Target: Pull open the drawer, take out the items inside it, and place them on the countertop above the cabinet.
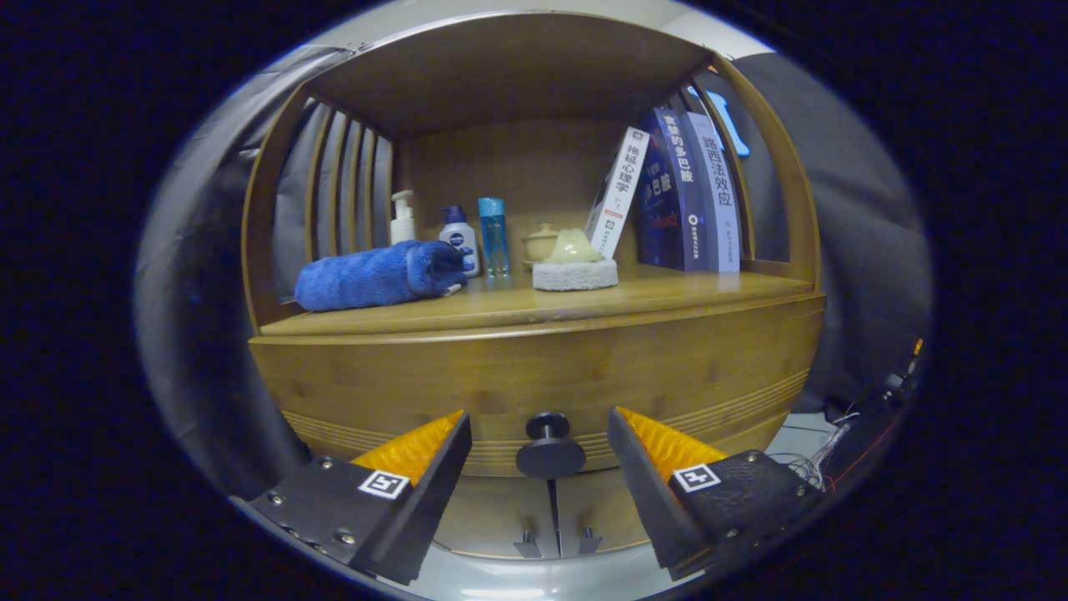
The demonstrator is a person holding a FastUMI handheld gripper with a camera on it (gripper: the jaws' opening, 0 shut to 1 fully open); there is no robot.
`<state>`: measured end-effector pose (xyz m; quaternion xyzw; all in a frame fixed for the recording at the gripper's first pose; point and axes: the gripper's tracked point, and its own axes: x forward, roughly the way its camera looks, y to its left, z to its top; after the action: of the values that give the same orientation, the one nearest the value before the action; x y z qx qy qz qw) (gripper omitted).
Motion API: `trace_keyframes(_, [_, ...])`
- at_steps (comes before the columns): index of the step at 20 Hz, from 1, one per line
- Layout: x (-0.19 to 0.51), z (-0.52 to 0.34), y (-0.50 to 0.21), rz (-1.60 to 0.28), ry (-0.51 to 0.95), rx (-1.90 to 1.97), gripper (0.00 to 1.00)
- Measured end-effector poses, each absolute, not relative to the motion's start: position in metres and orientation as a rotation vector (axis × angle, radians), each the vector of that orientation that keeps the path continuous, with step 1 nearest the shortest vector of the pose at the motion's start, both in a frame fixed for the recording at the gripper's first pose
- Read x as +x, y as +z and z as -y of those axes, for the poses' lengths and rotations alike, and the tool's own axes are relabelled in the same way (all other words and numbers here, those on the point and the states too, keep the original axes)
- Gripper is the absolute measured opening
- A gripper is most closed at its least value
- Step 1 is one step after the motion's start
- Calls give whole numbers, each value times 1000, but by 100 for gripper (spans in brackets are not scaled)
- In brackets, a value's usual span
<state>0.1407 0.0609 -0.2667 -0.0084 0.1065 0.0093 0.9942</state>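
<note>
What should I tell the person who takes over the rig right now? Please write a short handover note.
Tongs: open, one finger on each side of the drawer knob, not touching it.
Drawer: closed; its contents cannot be seen.
Countertop already holds a rolled blue towel, three bottles, a small lidded pot, a sponge with a green piece on top and some books.
Done: tongs lined up with the knob.
Left: close on the knob, pull the drawer open, lift the items out, and set them on the countertop, probably in the free area at the front.
</note>
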Motion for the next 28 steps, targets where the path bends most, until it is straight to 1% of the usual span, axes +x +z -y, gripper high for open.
trace_keyframes(6, [96, -44, -224, -187, -2, -36, 99])
trace_keyframes(11, [63, -36, -164, -160, 11, -43, 99])
trace_keyframes(20, [-3, -53, -12, 0, 87, -49, 99])
trace_keyframes(24, [-28, -67, 31, 19, 178, -18, 99])
trace_keyframes(28, [-50, -64, 60, 73, 204, -19, 99])
